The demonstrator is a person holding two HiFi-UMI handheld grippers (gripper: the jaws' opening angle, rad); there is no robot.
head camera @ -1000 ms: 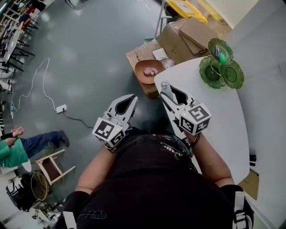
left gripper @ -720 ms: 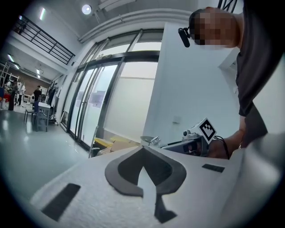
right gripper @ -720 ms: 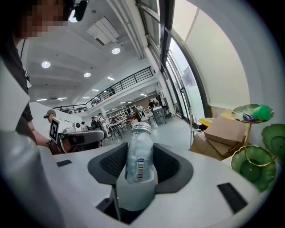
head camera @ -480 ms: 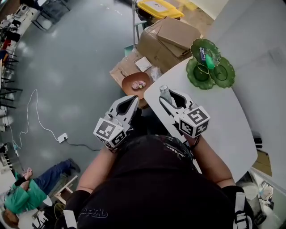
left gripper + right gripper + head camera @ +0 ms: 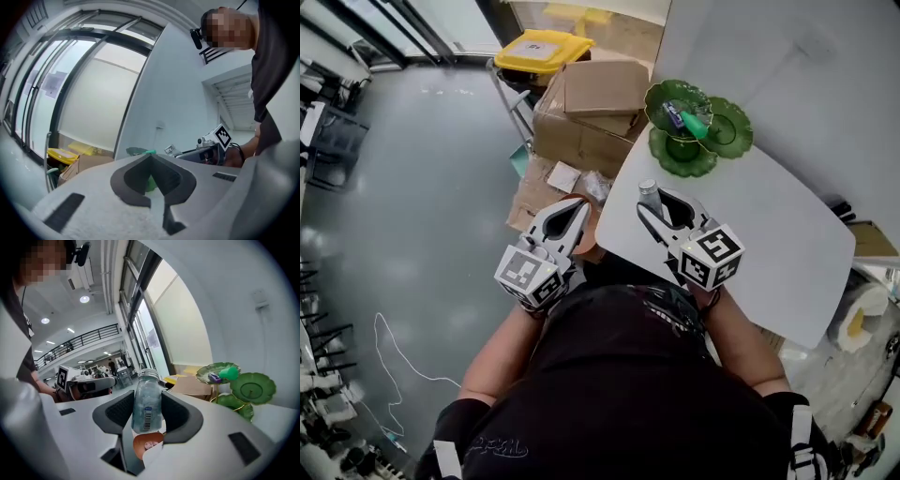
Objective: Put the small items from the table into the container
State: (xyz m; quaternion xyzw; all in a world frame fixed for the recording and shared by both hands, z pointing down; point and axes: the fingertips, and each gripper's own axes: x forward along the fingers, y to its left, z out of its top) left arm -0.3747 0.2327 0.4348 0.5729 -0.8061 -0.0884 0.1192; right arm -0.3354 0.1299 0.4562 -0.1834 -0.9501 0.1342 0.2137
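The right claw [image 5: 652,201] is pinching the bottle [image 5: 147,401] at the surface's [image 5: 750,234] left edge, centre frame. The left claw [image 5: 577,206] is pressed together and holding nothing. The bottle is round and smooth, so it could be slipping or tipping on release and missing the bowl [image 5: 146,445] below. Only a sliver of that bowl is showing under the bottle. Small items [image 5: 684,117] are lying on the green dish [image 5: 727,131], upper centre, too small to identify.

Black T-shirt [image 5: 619,394]; white left gripper [image 5: 578,203], right gripper [image 5: 660,201]; 2 marker cubes [image 5: 528,277]
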